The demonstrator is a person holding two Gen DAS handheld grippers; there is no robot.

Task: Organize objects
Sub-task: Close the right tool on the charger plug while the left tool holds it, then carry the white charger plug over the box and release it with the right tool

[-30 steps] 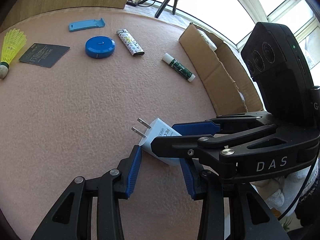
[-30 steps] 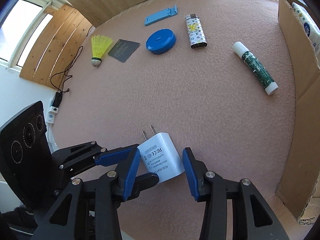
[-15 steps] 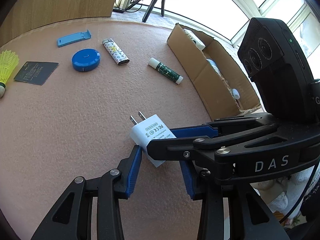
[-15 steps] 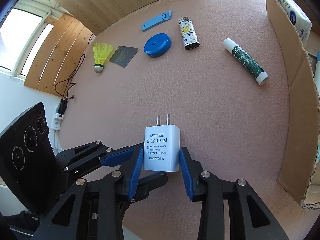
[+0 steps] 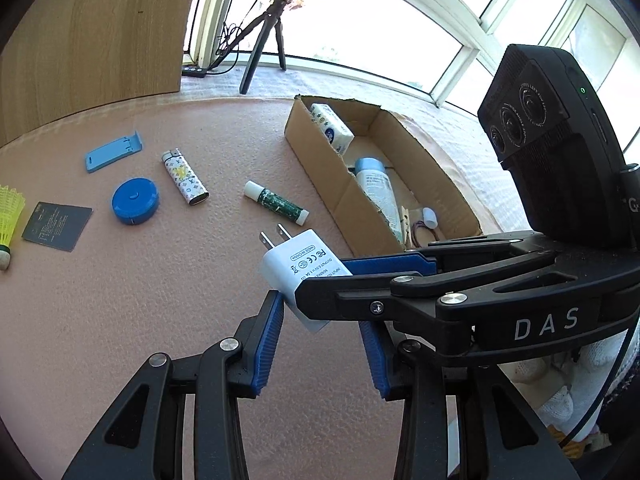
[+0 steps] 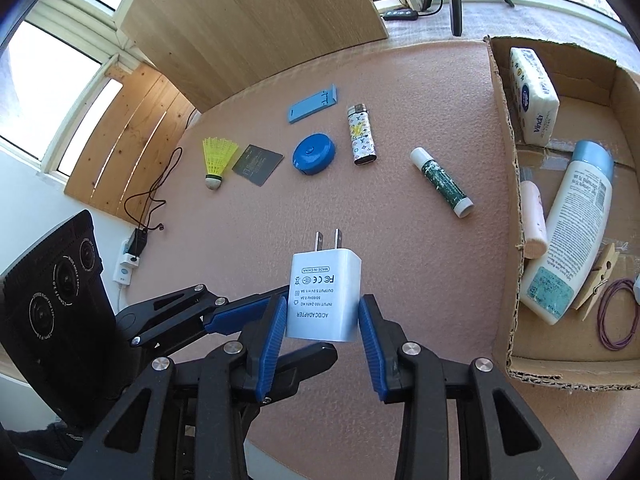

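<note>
Left claw [image 5: 322, 332] straddles a corner of the one white charger plug [image 5: 298, 260]; whether it pinches is unclear, since the right claw [image 5: 324, 280] crosses in front and hides one pad. Right view: the right claw, jaws just closed in, clenches the plug, two prongs forward, grey print, over the pink mat [image 6: 400, 240], where six small items lie beside one cardboard box [image 6: 508, 200]

I'm seeing one white adapter [image 6: 325, 295], one lighter [image 6: 361, 135], one glue stick [image 6: 441, 182] and one shuttlecock [image 6: 216, 159]. I'm counting one tape measure [image 6: 313, 153], one dark card [image 6: 257, 164] and one cardboard box [image 6: 505, 128] at the frame's right.
</note>
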